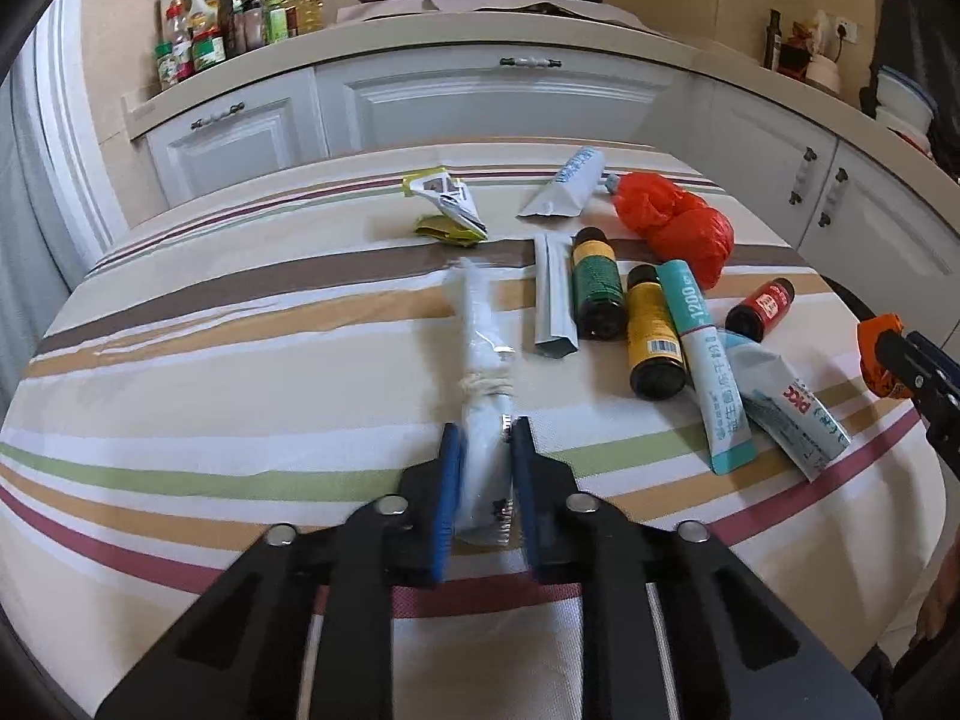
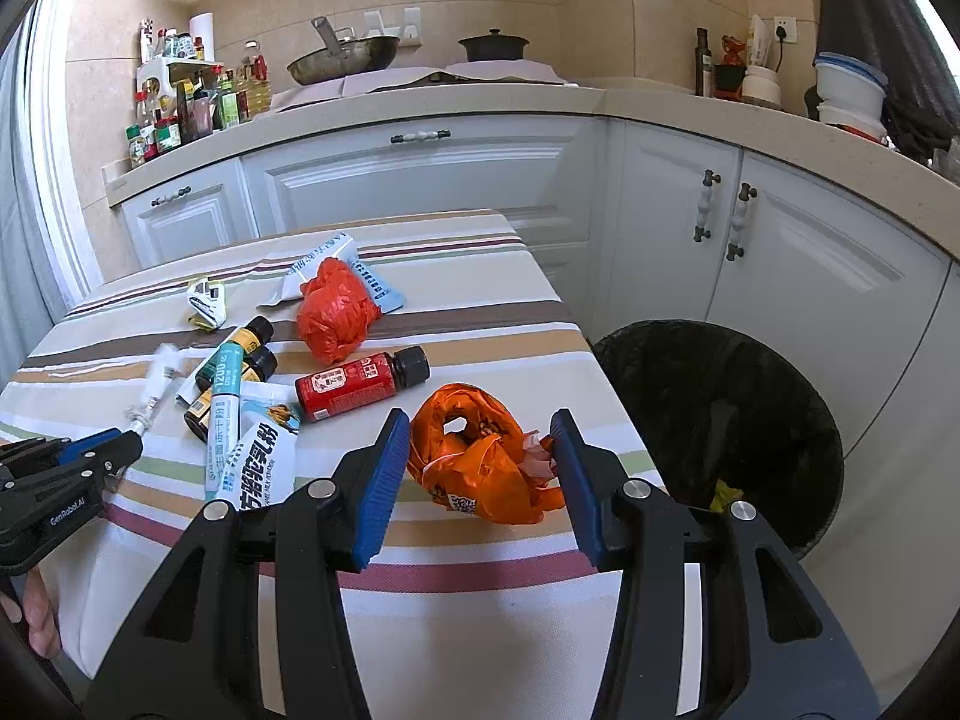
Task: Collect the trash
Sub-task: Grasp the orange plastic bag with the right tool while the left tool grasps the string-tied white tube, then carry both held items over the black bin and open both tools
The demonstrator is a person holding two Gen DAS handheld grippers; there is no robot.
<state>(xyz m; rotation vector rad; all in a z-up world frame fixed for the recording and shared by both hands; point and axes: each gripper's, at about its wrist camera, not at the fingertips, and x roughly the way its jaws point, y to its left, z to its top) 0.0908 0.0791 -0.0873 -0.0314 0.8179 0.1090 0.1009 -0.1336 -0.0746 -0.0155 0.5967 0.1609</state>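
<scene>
My left gripper [image 1: 487, 429] is shut on a long white plastic wrapper [image 1: 480, 348] tied with string, lying on the striped tablecloth [image 1: 240, 360]. My right gripper [image 2: 480, 420] is open around a crumpled orange plastic bag [image 2: 480, 456] near the table's right edge; its jaws stand on either side of the bag. The left gripper also shows in the right wrist view [image 2: 129, 441] at the left. Other trash on the table: a red bottle [image 2: 360, 384], a red bag [image 2: 336, 312], dark bottles [image 1: 654, 330], teal sachets [image 1: 714, 372] and a crumpled yellow-white packet [image 1: 450, 210].
A black-lined trash bin [image 2: 720, 420] stands on the floor right of the table. White kitchen cabinets [image 2: 420, 180] and a counter with a wok [image 2: 342, 60], a pot and condiment jars [image 2: 180, 108] lie behind.
</scene>
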